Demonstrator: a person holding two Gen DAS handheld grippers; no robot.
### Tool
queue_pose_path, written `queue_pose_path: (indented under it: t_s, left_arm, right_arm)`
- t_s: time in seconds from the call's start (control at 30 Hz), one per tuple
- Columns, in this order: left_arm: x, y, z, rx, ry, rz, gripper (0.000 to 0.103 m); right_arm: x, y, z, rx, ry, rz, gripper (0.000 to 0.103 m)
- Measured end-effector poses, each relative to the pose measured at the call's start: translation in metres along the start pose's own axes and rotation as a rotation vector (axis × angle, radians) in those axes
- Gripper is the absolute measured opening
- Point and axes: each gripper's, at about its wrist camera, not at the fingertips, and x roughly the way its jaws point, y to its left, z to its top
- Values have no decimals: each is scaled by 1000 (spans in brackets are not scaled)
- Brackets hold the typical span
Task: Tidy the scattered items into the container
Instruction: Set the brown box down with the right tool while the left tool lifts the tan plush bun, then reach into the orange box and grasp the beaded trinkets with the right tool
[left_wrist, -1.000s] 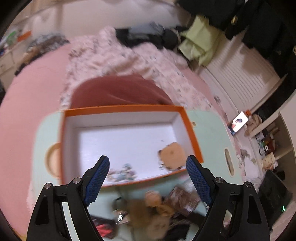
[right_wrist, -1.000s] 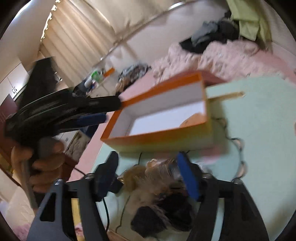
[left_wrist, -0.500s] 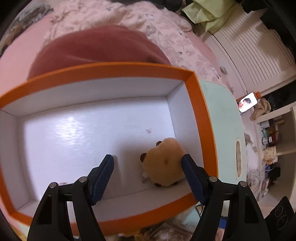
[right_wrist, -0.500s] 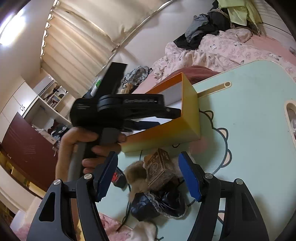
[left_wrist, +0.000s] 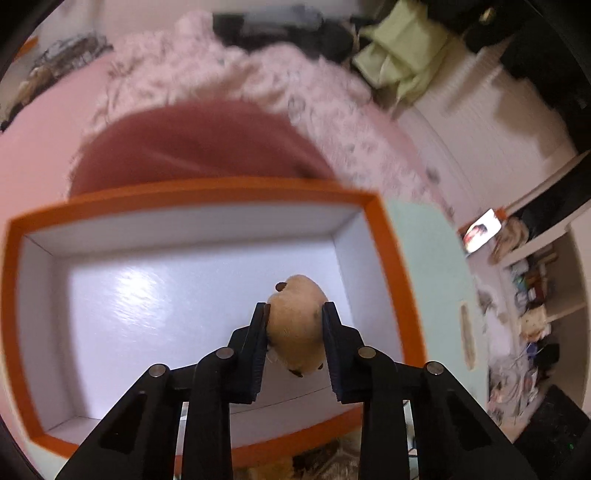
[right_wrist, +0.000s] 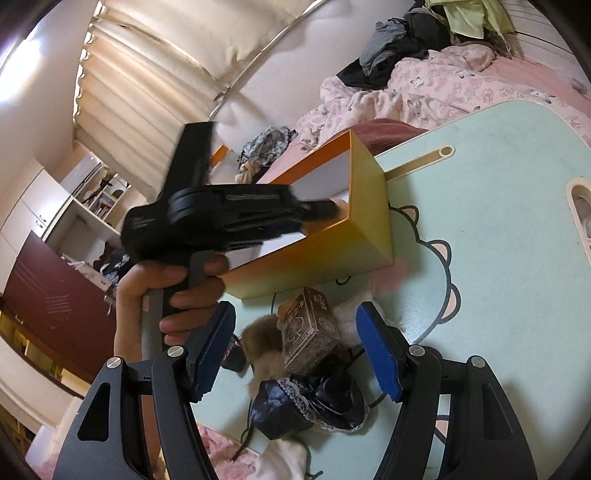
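Pale green tabletop (right_wrist: 498, 258) with a cartoon outline fills the right of the right wrist view, a rumpled pink bed behind it. Mid-frame stands the orange box (right_wrist: 364, 229), white inside. In the left wrist view the left gripper (left_wrist: 295, 325) is clenched on a tan plush toy (left_wrist: 297, 328), held over the box floor at lower centre, apparently so it can be set down inside; nothing else shows on that floor. The right gripper (right_wrist: 295, 347) is spread wide above the remaining heap at lower centre: a brown patterned box (right_wrist: 308, 332), a furry piece (right_wrist: 262, 343) and dark lace-trimmed fabric (right_wrist: 306, 402), likely next to be lifted.
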Motion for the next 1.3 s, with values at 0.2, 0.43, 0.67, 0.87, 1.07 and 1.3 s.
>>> queue_pose_path:
  t_s: [0.2, 0.43, 0.67, 0.87, 1.07, 1.3]
  left_arm:
    - [-95, 9, -15, 68, -205, 20, 28]
    - [-112, 52, -84, 36, -208, -16, 28]
    - [-61, 80, -107, -71, -183, 8, 34]
    - [-72, 81, -132, -77, -296, 80, 61]
    - [-96, 87, -158, -79, -461, 145, 74]
    - [-95, 98, -163, -82, -450, 114, 74]
  right_arm:
    - [-1, 4, 1, -27, -6, -20, 68]
    - [2, 9, 0, -37, 0, -26, 68]
    - [8, 37, 11, -127, 12, -57, 68]
    - [35, 90, 40, -315, 43, -327, 68]
    - [98, 105, 51, -440, 87, -543, 68]
    - [114, 92, 42, -422, 137, -568, 68]
